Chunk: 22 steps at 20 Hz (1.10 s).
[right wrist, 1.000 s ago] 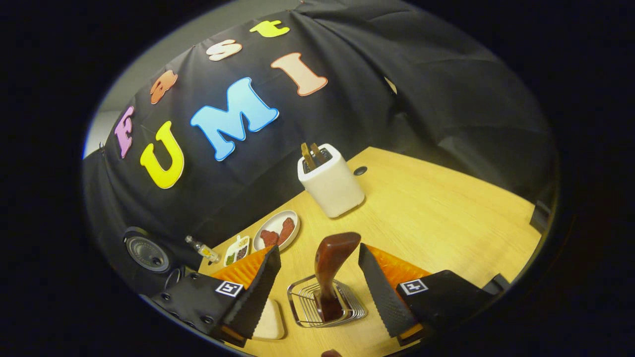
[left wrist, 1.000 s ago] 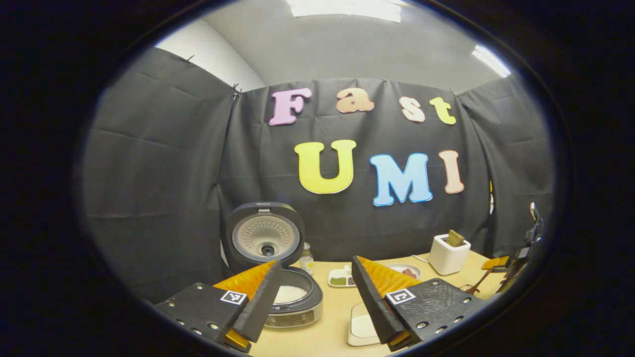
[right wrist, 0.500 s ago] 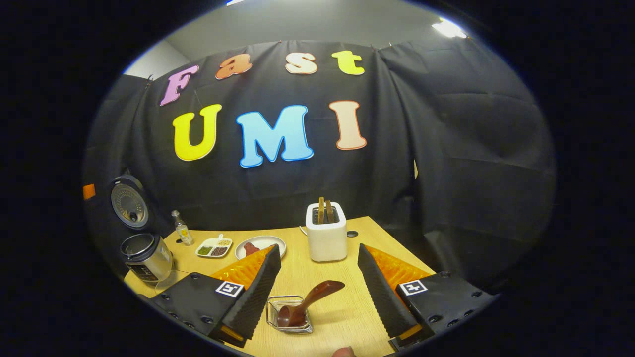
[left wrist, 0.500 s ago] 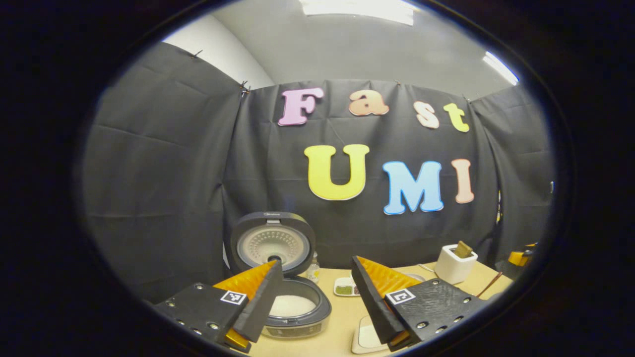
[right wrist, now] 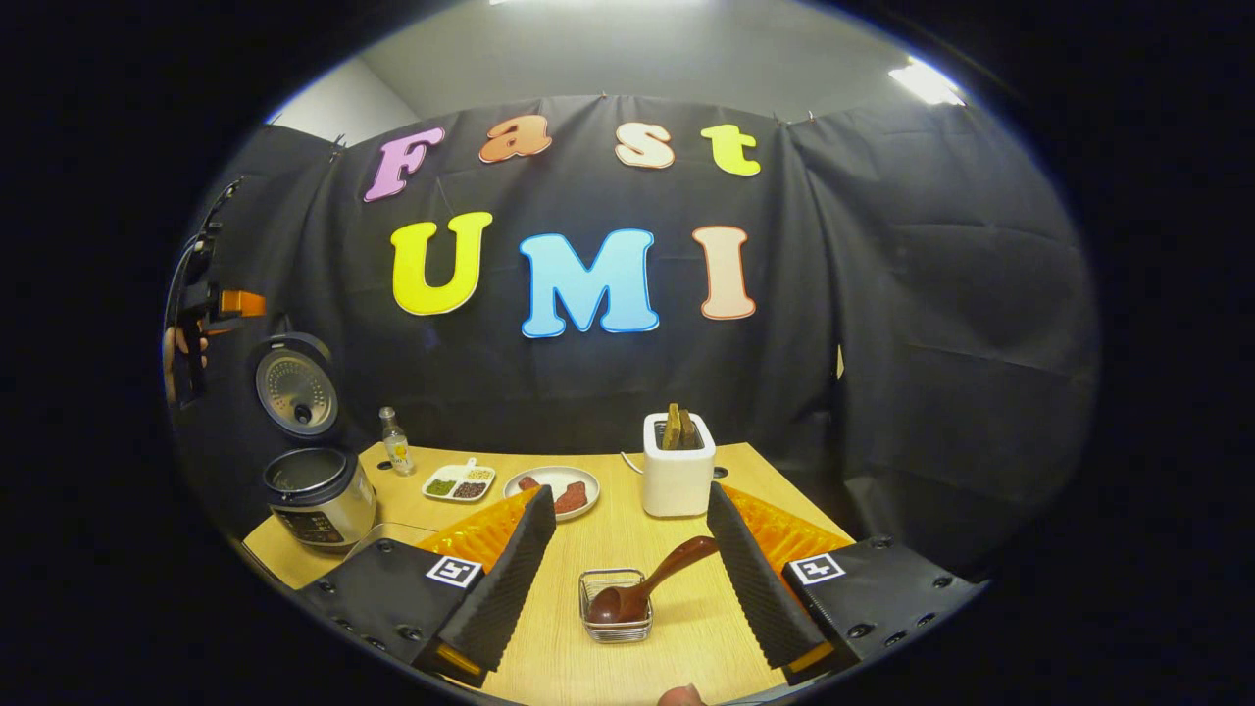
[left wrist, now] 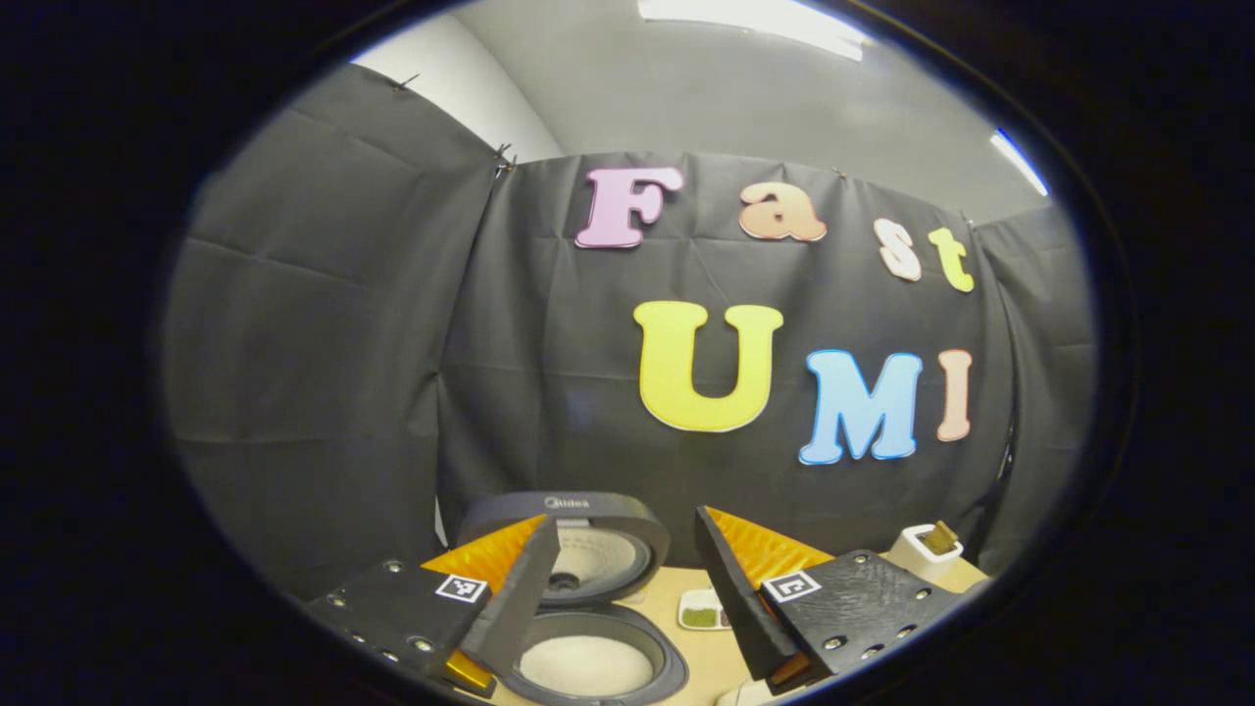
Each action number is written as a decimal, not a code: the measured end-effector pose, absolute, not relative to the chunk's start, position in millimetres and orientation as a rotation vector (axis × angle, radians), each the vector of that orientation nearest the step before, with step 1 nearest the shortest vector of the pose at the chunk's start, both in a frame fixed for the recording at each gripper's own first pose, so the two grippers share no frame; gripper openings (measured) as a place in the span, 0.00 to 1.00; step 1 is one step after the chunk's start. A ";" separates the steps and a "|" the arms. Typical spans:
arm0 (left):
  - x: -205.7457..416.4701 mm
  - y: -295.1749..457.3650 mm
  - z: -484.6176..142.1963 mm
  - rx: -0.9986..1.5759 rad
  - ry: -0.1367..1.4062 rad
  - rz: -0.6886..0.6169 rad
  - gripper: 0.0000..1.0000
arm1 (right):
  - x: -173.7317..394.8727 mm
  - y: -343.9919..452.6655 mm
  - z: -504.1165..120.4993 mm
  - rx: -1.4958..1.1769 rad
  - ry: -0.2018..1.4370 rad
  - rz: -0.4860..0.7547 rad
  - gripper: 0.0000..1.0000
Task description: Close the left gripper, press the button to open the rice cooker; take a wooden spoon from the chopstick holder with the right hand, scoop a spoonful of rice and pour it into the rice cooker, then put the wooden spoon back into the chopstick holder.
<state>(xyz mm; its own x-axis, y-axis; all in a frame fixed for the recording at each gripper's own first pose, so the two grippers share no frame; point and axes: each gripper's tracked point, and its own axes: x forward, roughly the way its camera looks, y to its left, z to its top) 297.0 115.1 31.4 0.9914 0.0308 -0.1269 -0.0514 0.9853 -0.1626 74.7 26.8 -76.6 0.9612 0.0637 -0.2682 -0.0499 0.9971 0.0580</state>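
The dark wooden spoon (right wrist: 642,592) leans in the small wire chopstick holder (right wrist: 615,608) on the pale wooden desk (right wrist: 784,490), near the right gripper (right wrist: 631,549), whose jaws stand open and empty. At far left, the silver rice cooker (right wrist: 316,498) stands lid-up. The left gripper (left wrist: 625,574) hangs above it, jaws open.

Toaster (right wrist: 677,478), plate (right wrist: 552,482), bottle (right wrist: 396,442) on the table (right wrist: 784,500).
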 end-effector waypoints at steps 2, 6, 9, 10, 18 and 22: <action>328.0 129.3 31.5 -0.156 0.125 0.050 0.84 | 69.6 31.3 -80.0 0.042 0.276 0.040 0.98; 386.3 160.6 20.8 -0.147 0.136 0.094 0.86 | 59.5 40.3 -86.9 0.013 0.288 0.013 0.98; 423.7 178.1 -2.5 -0.161 0.182 0.119 0.86 | 56.2 46.0 -90.8 0.021 0.302 -0.002 0.98; 431.3 182.2 -13.5 -0.160 0.202 0.130 0.86 | 55.2 48.0 -92.2 0.023 0.309 -0.003 0.98; 434.5 183.2 -53.6 -0.199 0.295 0.157 0.86 | 58.1 60.9 -89.3 0.004 0.294 0.034 0.98; 403.7 168.1 -58.6 -0.137 0.282 0.155 0.90 | 64.4 64.8 -85.7 0.010 0.280 0.075 0.98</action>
